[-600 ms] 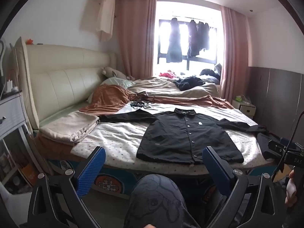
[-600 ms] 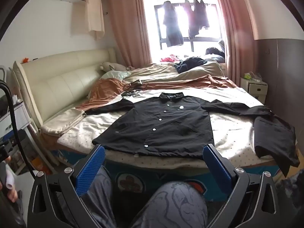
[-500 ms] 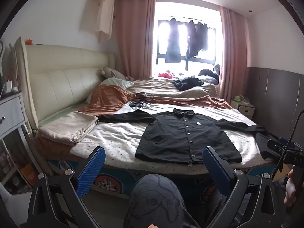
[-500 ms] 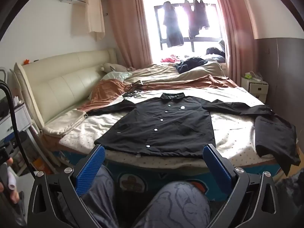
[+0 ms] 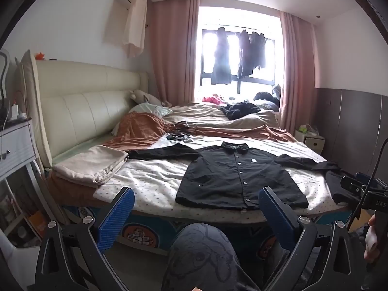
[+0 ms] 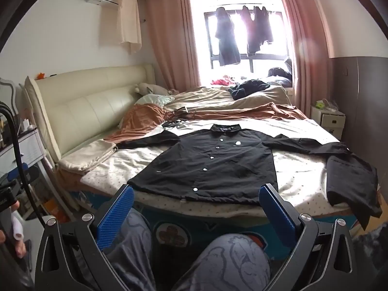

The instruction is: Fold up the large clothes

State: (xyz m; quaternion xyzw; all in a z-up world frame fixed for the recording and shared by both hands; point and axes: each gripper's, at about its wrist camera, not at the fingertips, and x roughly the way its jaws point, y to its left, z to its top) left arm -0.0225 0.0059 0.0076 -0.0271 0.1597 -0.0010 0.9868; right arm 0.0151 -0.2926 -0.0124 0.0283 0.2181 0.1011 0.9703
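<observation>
A black long-sleeved button shirt [image 5: 238, 177] lies flat and face up on the bed, collar toward the window, sleeves spread out; it also shows in the right wrist view [image 6: 211, 162]. Its right sleeve [image 6: 349, 169] hangs over the bed's right edge. My left gripper [image 5: 196, 208] is open and empty, held in front of the bed above my knee. My right gripper [image 6: 196, 206] is open and empty, just short of the shirt's hem.
A folded beige blanket [image 5: 92, 165] lies on the bed's left side. Orange and beige bedding [image 5: 150, 131] is bunched behind the shirt, with a dark garment [image 5: 240, 109] near the window. A white bedside stand [image 5: 14, 145] is at left, a nightstand [image 5: 310, 140] at far right.
Both grippers have drifted slightly; the view of the bed shifts a little. The shirt has not moved and both grippers stay open.
</observation>
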